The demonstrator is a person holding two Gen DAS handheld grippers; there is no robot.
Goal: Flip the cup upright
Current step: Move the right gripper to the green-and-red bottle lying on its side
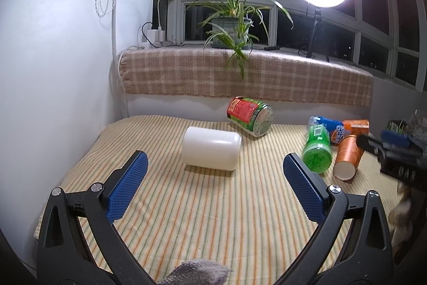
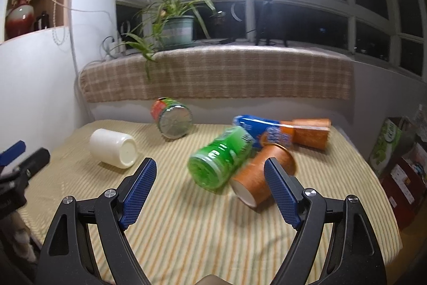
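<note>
A: Where is the cup? The white cup (image 1: 211, 148) lies on its side near the middle of the striped tablecloth (image 1: 213, 218), its flat base turned toward the right-hand camera, well apart from the rest of the clutter.

B: And the left gripper (image 1: 214, 172)? It hovers just short of the cup with jaws wide apart and nothing between them, seemingly lined up to straddle the body. The right gripper (image 2: 210, 178) is likewise spread and empty, facing a green bottle (image 2: 220, 158) and an orange paper cup (image 2: 263, 175) that lie touching each other (the bottle looks blurred, so perhaps it is rolling).

A: Behind those? A blue bottle (image 2: 260, 131), another orange cup (image 2: 311, 132), and a red-and-green can (image 2: 173, 118) near the wall, all toppled.

B: So nothing is upright yet, and which cup is meant stays a guess
</note>
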